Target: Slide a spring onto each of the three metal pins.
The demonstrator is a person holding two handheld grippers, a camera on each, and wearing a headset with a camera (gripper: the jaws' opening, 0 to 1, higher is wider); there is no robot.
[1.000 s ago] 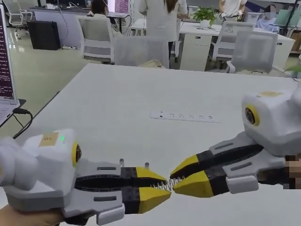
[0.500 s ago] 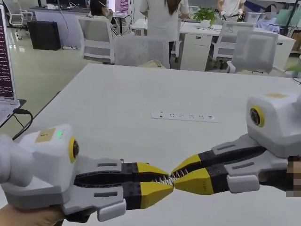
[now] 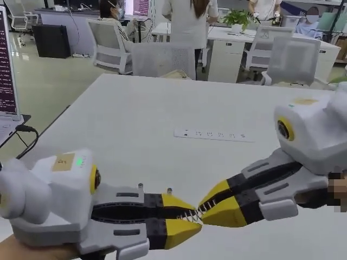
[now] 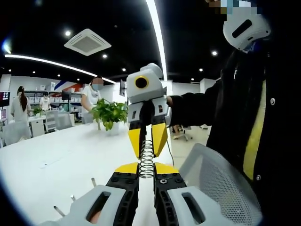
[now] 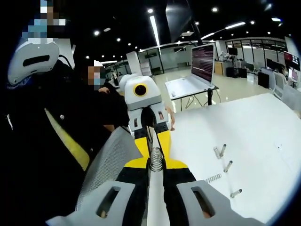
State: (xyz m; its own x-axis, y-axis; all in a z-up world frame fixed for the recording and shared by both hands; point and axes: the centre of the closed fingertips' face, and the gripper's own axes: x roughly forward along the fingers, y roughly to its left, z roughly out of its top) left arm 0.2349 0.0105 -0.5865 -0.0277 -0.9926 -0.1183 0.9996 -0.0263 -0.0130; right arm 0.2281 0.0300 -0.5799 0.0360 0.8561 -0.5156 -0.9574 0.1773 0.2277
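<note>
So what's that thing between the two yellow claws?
A small coil spring, pinched at each end by the left gripper and right gripper; clearest in the left gripper view.

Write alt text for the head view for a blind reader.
The left gripper and right gripper meet tip to tip above a white table, both clamping one small spring. Two metal pins stand behind the left gripper; a power strip lies farther back.

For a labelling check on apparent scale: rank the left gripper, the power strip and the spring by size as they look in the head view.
1. left gripper: largest, though nearness to the camera inflates it.
2. power strip: farther back on the table.
3. spring: smallest; its ends are hidden by yellow jaws.
</note>
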